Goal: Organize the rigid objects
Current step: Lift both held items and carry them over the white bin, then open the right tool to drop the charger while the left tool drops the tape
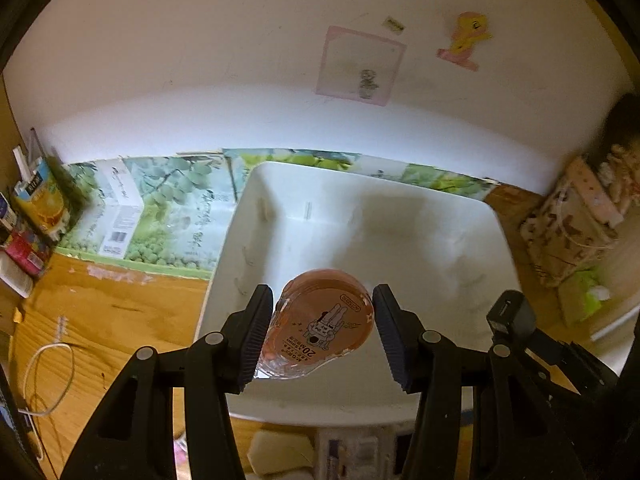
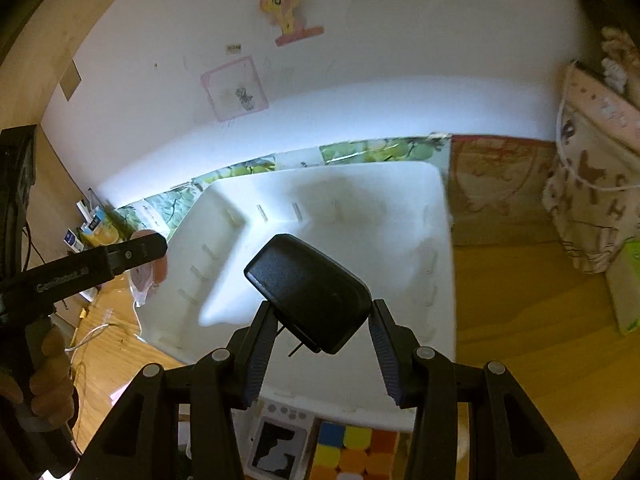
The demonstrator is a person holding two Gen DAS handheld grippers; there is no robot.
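Observation:
My left gripper (image 1: pixel 323 332) is shut on an orange correction-tape dispenser (image 1: pixel 320 324) and holds it above the near part of a white plastic bin (image 1: pixel 360 216). My right gripper (image 2: pixel 322 334) is shut on a black power adapter (image 2: pixel 308 296), its prongs pointing down, above the same bin (image 2: pixel 328 200). The bin looks empty inside. The left gripper (image 2: pixel 132 254) with the dispenser shows at the left of the right wrist view, over the bin's left rim.
The bin sits on a wooden desk (image 1: pixel 100 320) against a white wall. Cartons (image 1: pixel 40 200) stand at the far left, a patterned bag (image 2: pixel 592 184) at the right. A colourful puzzle cube (image 2: pixel 352 456) and a small white device (image 2: pixel 280 444) lie before the bin. A white cable (image 1: pixel 48 376) lies at left.

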